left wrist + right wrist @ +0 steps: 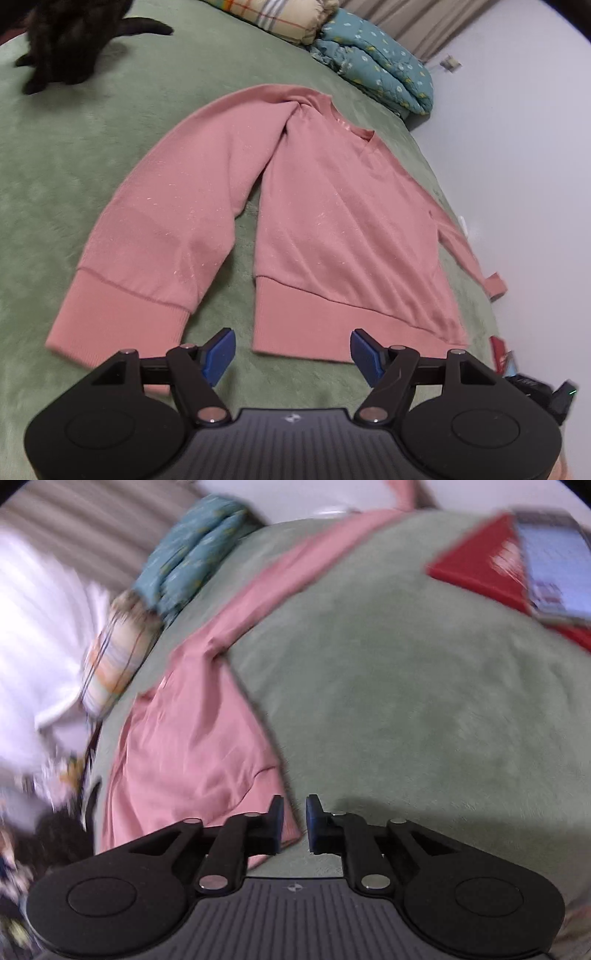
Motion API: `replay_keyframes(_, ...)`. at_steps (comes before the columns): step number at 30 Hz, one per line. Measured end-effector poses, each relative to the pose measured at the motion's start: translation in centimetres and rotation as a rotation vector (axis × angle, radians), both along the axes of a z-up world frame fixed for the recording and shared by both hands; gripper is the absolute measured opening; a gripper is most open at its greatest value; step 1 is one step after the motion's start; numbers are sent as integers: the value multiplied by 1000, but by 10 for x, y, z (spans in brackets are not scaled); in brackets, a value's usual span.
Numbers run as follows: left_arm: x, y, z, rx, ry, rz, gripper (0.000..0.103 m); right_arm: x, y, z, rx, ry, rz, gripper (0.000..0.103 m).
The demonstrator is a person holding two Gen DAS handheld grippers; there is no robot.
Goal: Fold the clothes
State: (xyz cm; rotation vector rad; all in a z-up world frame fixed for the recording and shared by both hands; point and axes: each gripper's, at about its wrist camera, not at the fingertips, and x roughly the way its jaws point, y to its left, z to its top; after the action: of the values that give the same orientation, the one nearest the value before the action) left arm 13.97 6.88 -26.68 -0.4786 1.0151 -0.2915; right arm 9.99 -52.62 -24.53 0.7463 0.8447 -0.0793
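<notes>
A pink long-sleeved knit sweatshirt (325,221) with ribbed cuffs and a ribbed hem lies face up on a green plush blanket (110,166) that covers the bed, its neckline at the far end and its hem toward the near edge. In the left wrist view one sleeve curves out to the left and ends in a wide ribbed cuff (118,314) flat on the blanket, while the other sleeve runs along the right side and its cuff hangs past the bed's edge. The left gripper (293,350) hovers just above the hem, its blue-padded jaws spread wide with nothing between them; only blanket and the hem's edge show in the gap. The right gripper (294,821) is over the blanket just to the right of the sweatshirt's lower corner, its jaws close together with a narrow gap, and no cloth sits between them; the left finger overlaps the pink fabric in the picture, though whether it touches cannot be told. Farther off, a teal quilt with small yellow flowers (376,66) and a cream plaid bundle (280,14) are heaped at the far side. A black cat (70,37) sits at the far left. A red box (491,568) with a phone (554,561) on it lies far right.
</notes>
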Motion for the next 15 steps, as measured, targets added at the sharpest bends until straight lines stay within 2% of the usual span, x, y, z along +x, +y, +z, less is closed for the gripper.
replay_keyframes(4,24,-10,-31,28,-36,36,68,5,2,6,5,-23,39,21)
replay_keyframes(6,31,-9,-38,-7,-27,93,66,3,6,3,14,-21,43,26)
replay_keyframes(8,32,-13,-31,-16,-36,129,56,5,10,0,4,-18,41,27)
replay_keyframes(9,31,-24,-19,15,-70,100,52,6,12,0,-5,-19,42,29)
replay_keyframes(10,29,-29,-14,31,-90,79,53,7,12,1,-14,-21,45,31)
replay_keyframes(12,20,-58,7,107,-199,-62,62,7,15,0,-28,-21,52,37)
replay_keyframes(13,10,-84,20,134,-289,-237,68,6,22,-4,-31,-15,56,37)
replay_keyframes(15,-2,-106,24,199,-390,-374,70,8,24,-8,-28,-1,65,37)
